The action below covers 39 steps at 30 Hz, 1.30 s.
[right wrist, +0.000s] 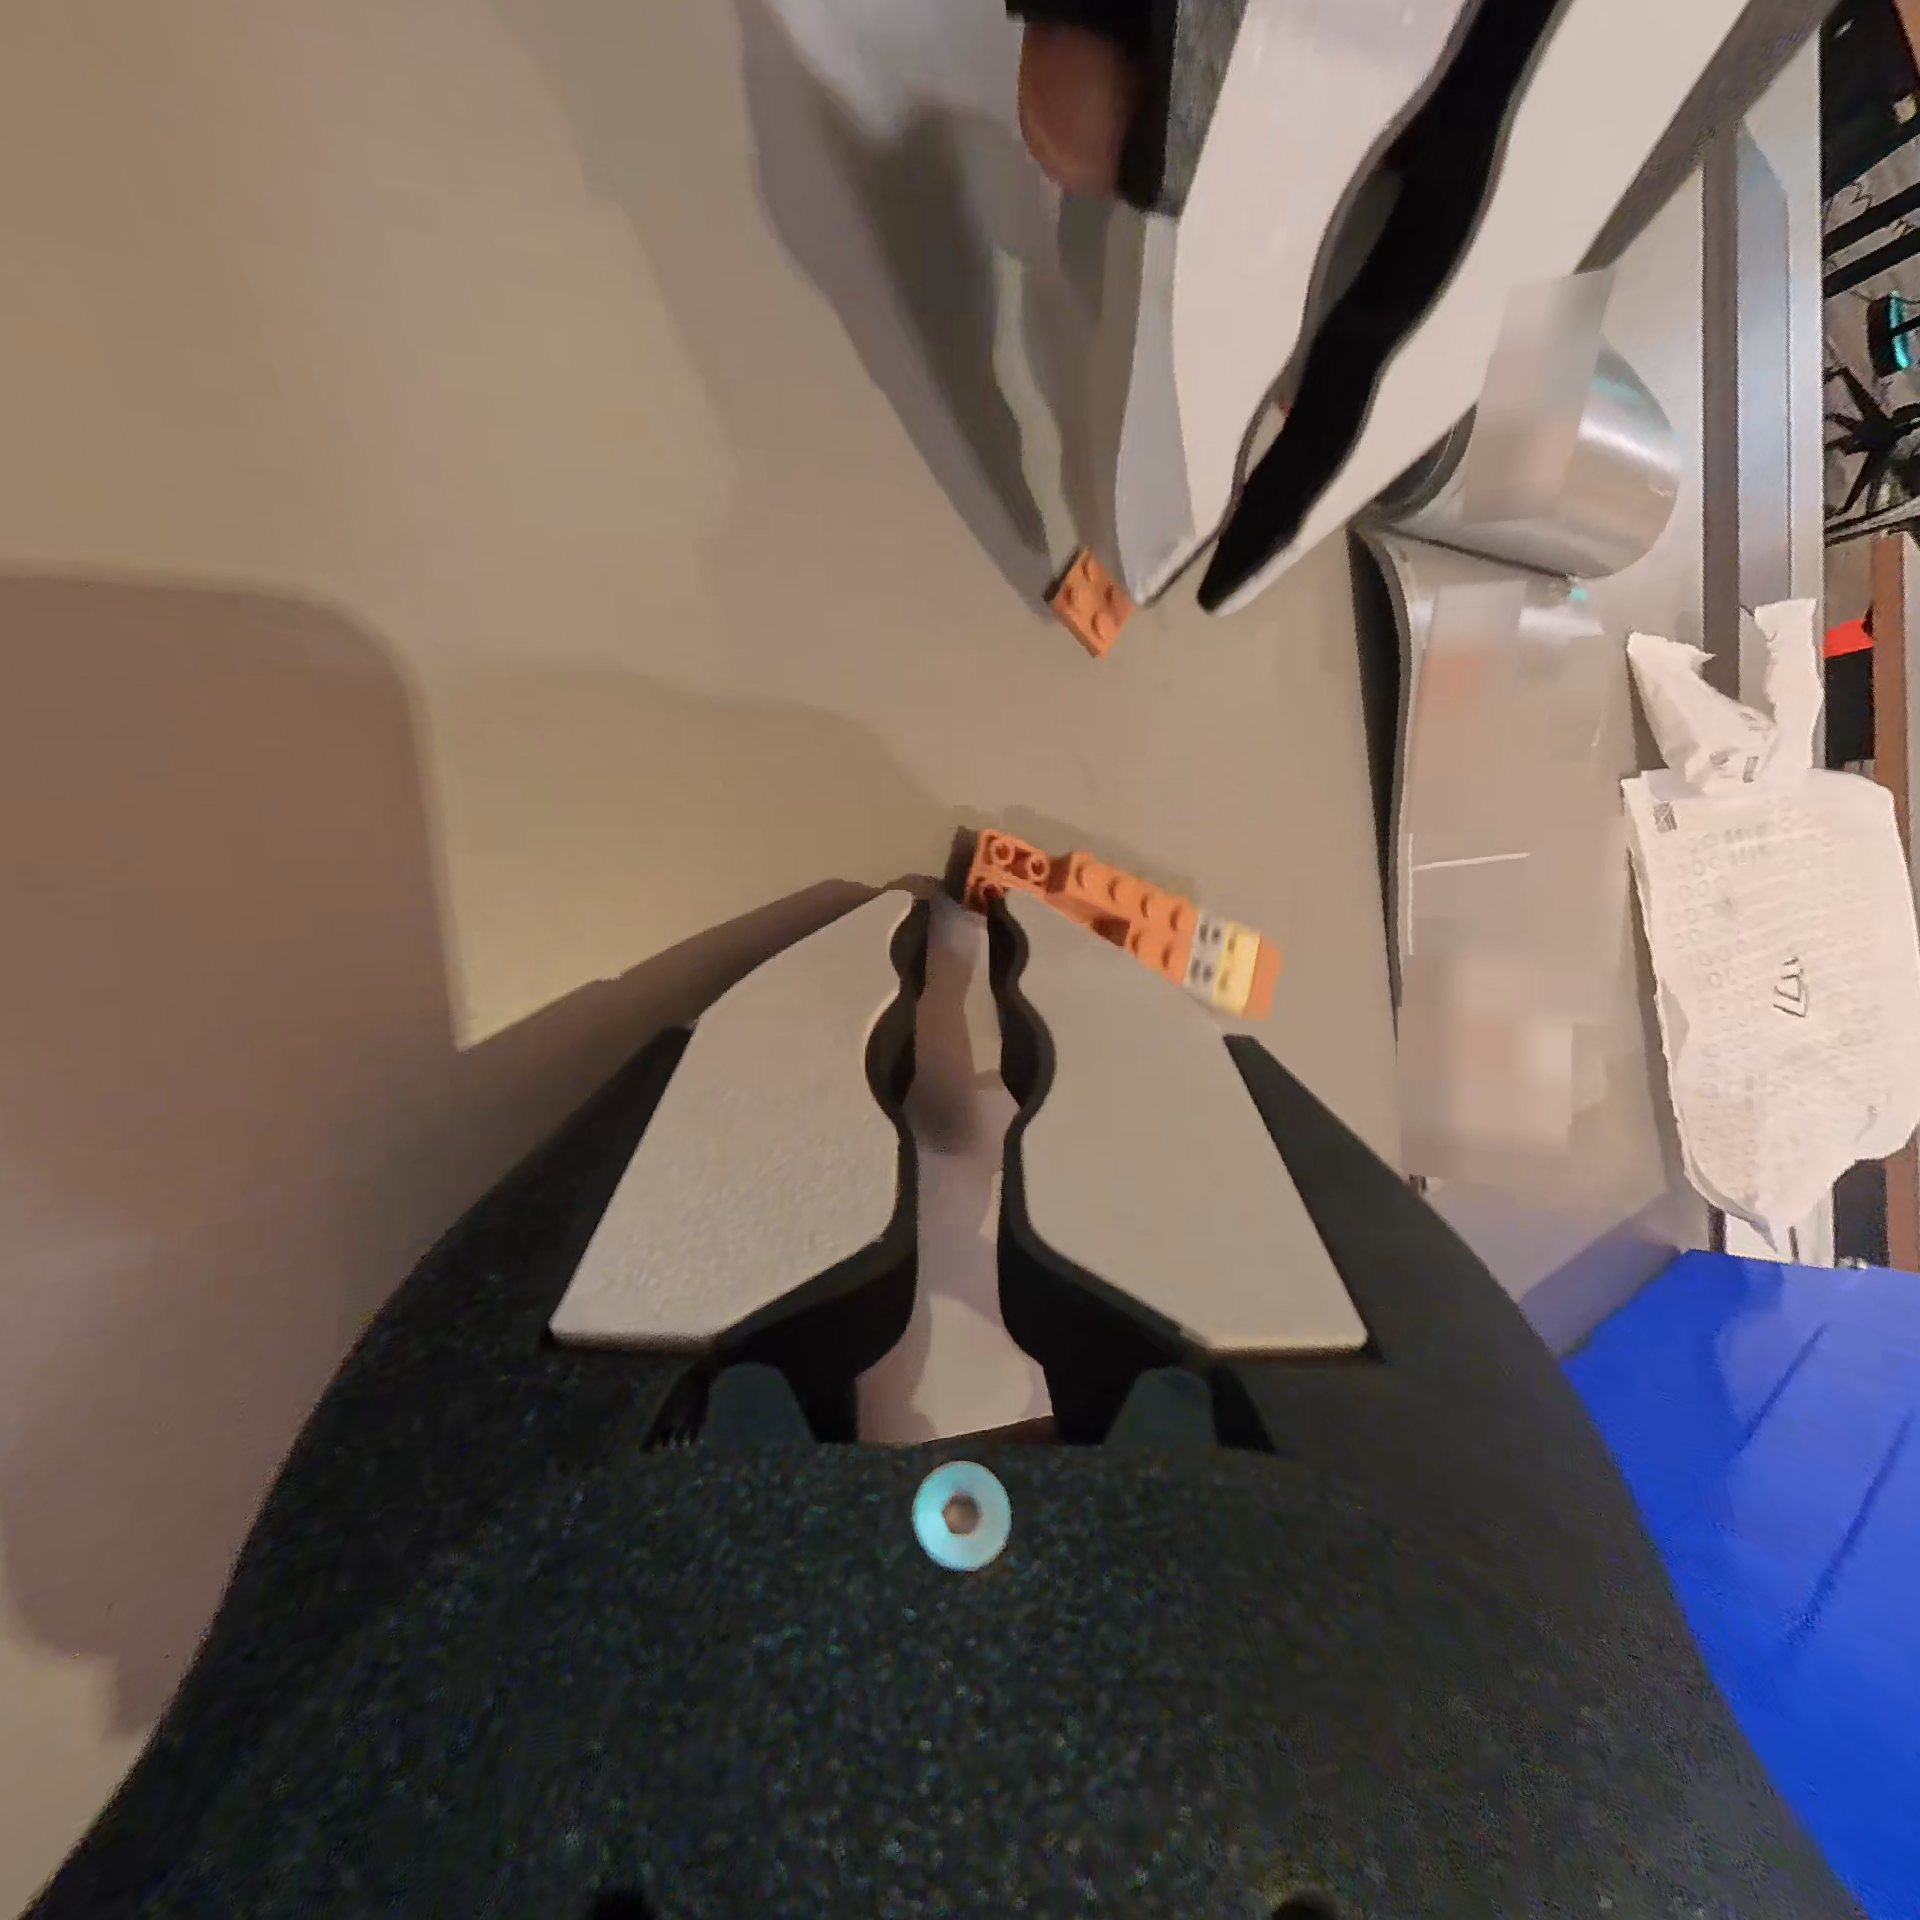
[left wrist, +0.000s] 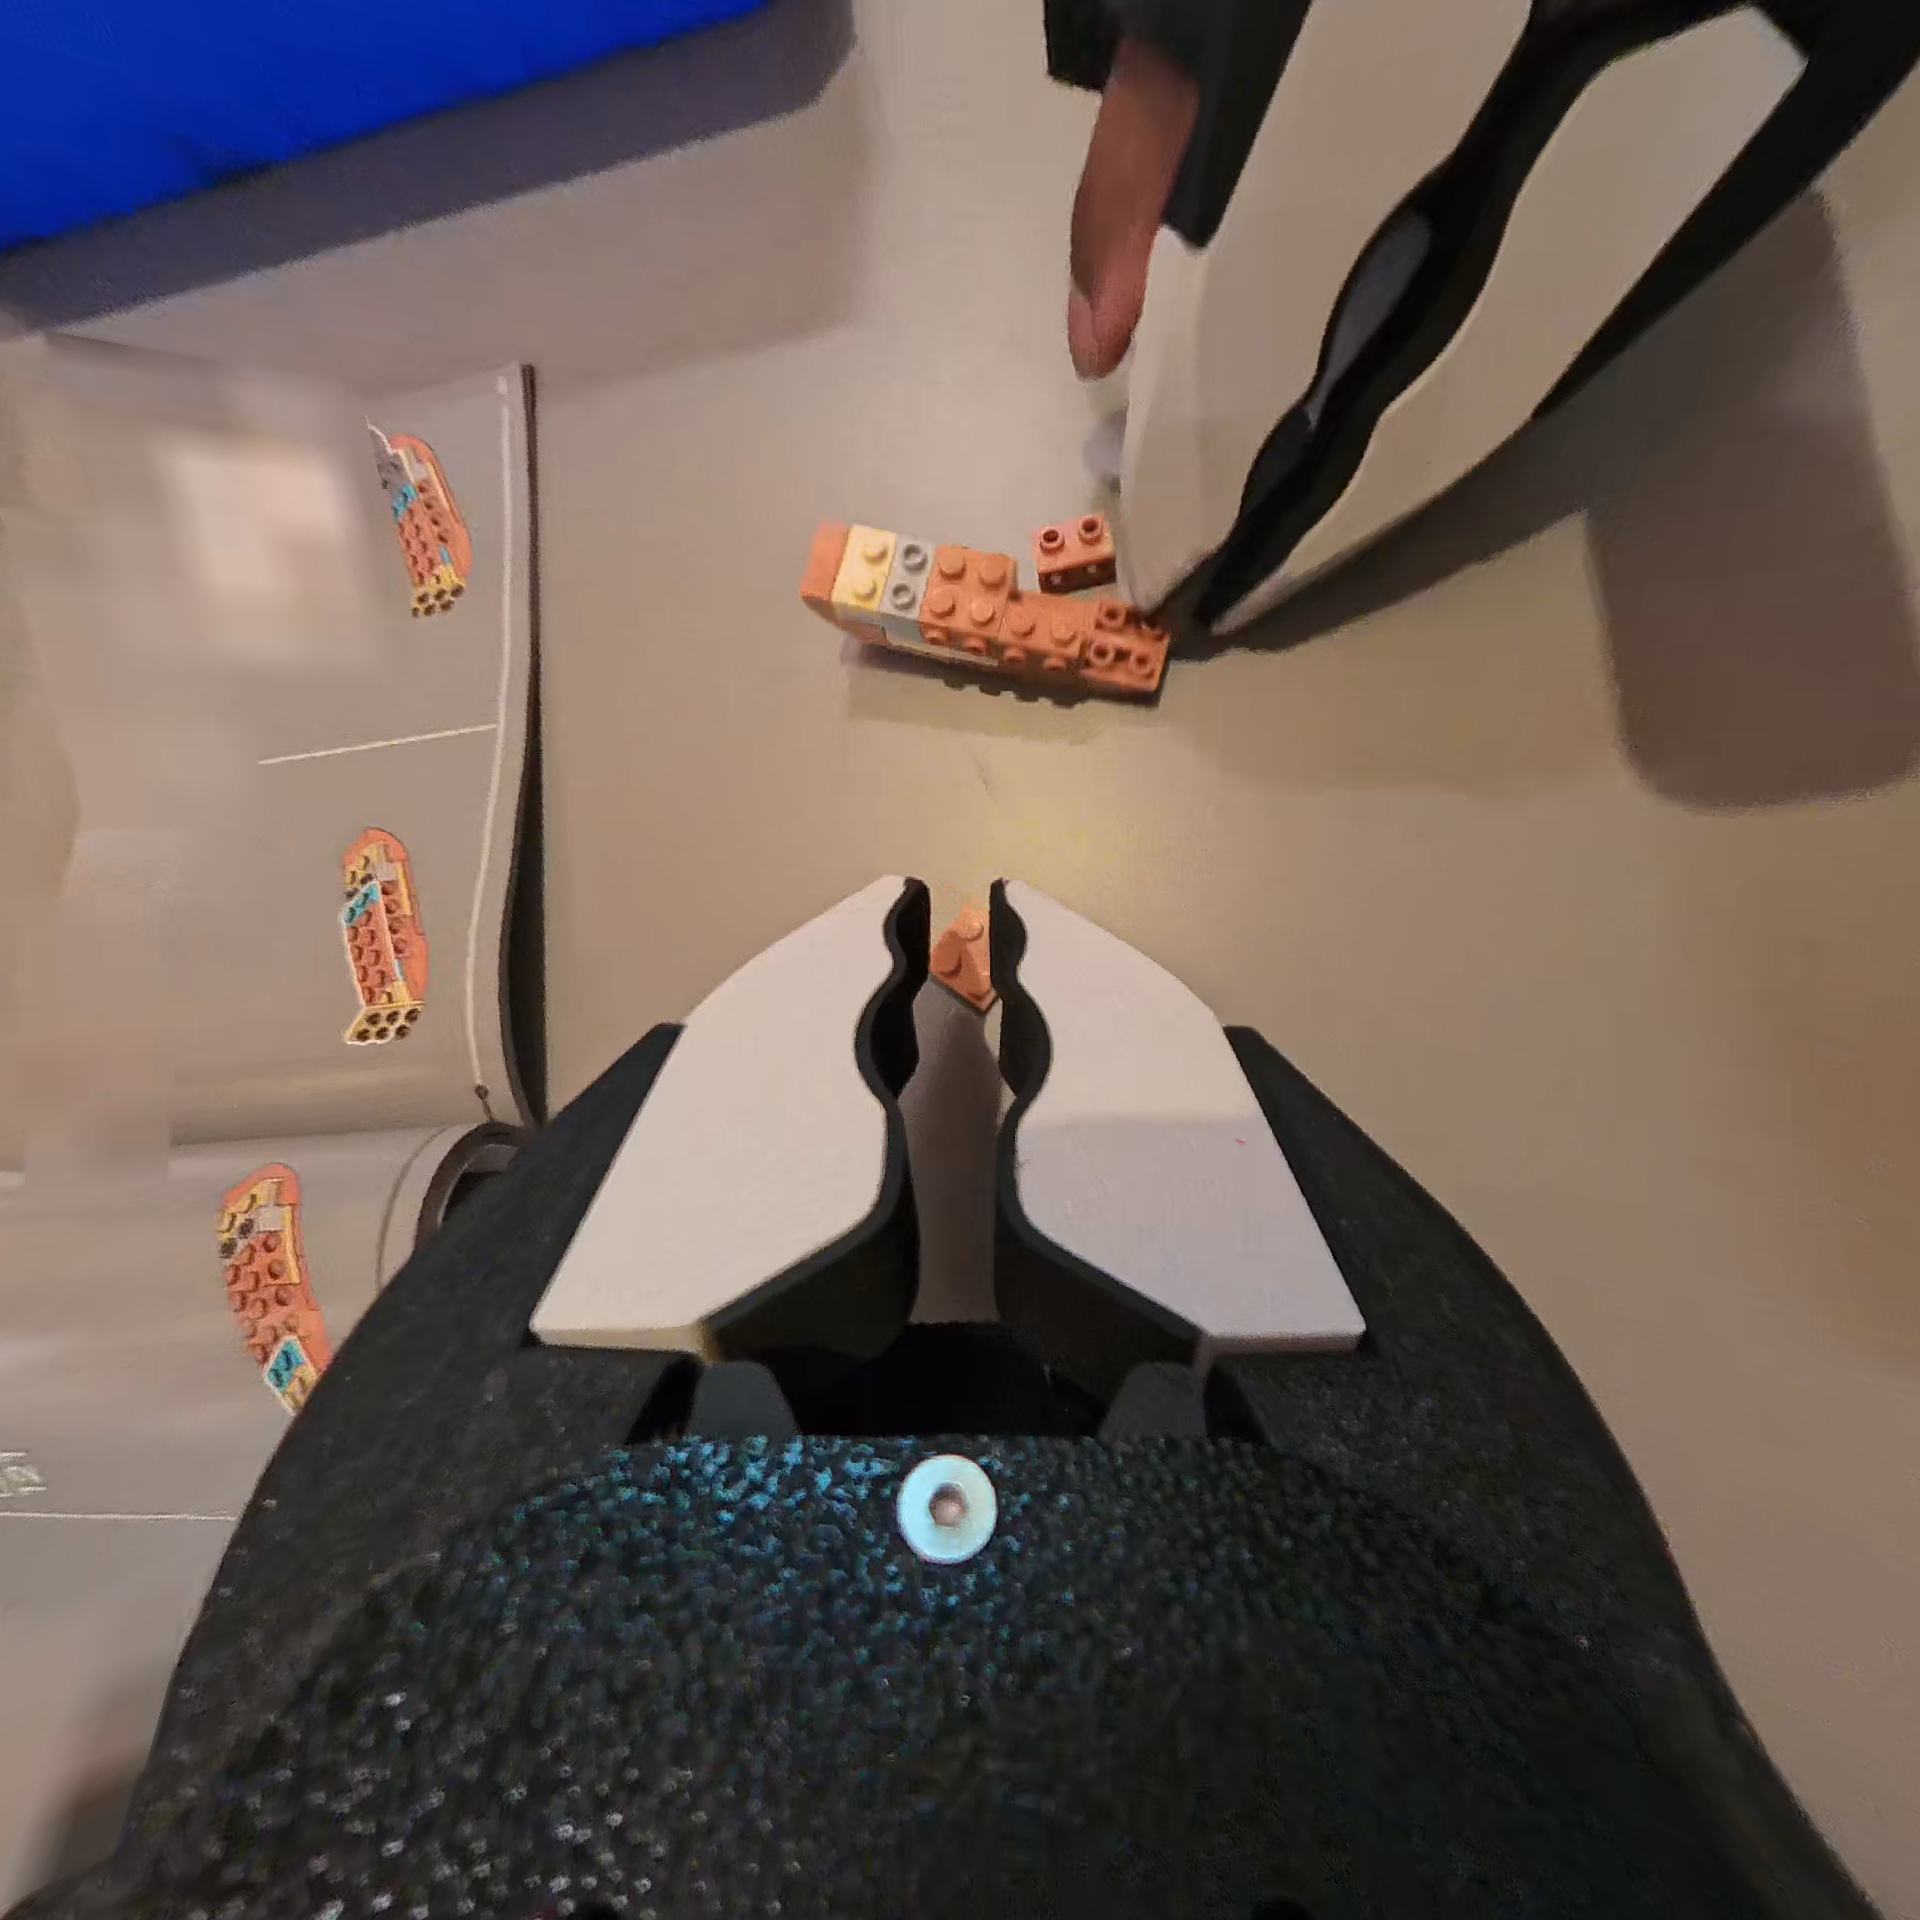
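Between your left hand-held gripper's [left wrist: 958, 904] fingertips: one small orange brick [left wrist: 964, 958], pinched near the tips, jaws almost together.

At your right hand-held gripper [right wrist: 954, 902]: jaws narrow, clamped on the orange end of the brick assembly [left wrist: 977, 613], which sits slightly tilted over the desk [left wrist: 1351, 1039].

Just beside the assembly: one loose orange brick [left wrist: 1075, 556].

Further out: picture booklet [left wrist: 416, 727], blue bin [left wrist: 312, 83], crumpled paper [right wrist: 1766, 935].

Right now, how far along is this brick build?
Done: a row of orange, grey and yellow bricks is joined on the table. In hand: a small orange brick sits at the tips of the left gripper; the right gripper touches the row's end. Left: one loose orange brick beside it.
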Motion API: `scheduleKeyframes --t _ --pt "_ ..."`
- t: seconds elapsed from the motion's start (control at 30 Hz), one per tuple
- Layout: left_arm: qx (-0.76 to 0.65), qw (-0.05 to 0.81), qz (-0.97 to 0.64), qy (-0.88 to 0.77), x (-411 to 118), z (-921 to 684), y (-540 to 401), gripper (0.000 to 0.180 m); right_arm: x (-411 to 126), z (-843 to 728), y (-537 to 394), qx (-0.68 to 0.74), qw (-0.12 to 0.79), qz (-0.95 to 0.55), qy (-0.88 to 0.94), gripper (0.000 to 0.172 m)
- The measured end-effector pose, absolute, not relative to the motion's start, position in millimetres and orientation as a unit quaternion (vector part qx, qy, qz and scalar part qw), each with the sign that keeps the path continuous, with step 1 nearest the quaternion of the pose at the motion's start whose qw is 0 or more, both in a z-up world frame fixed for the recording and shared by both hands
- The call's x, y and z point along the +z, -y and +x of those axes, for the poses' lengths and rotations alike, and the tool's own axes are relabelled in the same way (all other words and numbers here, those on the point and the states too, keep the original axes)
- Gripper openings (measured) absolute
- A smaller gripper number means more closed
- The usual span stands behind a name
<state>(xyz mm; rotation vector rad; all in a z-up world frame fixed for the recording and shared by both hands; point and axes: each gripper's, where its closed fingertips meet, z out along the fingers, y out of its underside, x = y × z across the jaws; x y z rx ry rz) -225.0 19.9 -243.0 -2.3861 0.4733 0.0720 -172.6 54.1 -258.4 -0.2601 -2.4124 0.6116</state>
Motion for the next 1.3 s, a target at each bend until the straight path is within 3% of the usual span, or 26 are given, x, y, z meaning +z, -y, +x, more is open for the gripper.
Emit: scheduleKeyframes --t 0.3,0.53,0.7,0.97,1.07,1.3 --pt "0.036 0.366 -0.91 -0.194 -240.9 -219.3 -27.9 0.013 -245.4 -180.3 -78.1 0.24 0.313 -0.138 0.908 0.016" --pt "0.04 0.381 -0.903 -0.194 -236.5 -217.0 -32.9 0.013 -257.2 -178.7 -92.7 0.245 0.239 -0.211 0.916 0.016" --pt "0.044 0.384 -0.902 -0.195 -238.4 -215.7 -36.5 0.013 -254.2 -177.4 -82.1 0.312 0.149 -0.326 0.88 0.029" --pt "0.05 0.392 -0.897 -0.197 -238.2 -213.7 -40.8 0.013 -261.6 -187.4 -78.9 0.278 0.175 -0.362 0.872 0.036" --pt "0.053 0.394 -0.895 -0.202 -237.6 -212.2 -41.7 0.014 -261.5 -188.3 -78.6 0.266 0.189 -0.356 0.876 0.02" --pt "0.012 0.411 -0.891 -0.19 -233.8 -201.4 -43.6 0.014 -258.3 -180.8 -77.6 0.258 0.221 -0.257 0.905 0.018"
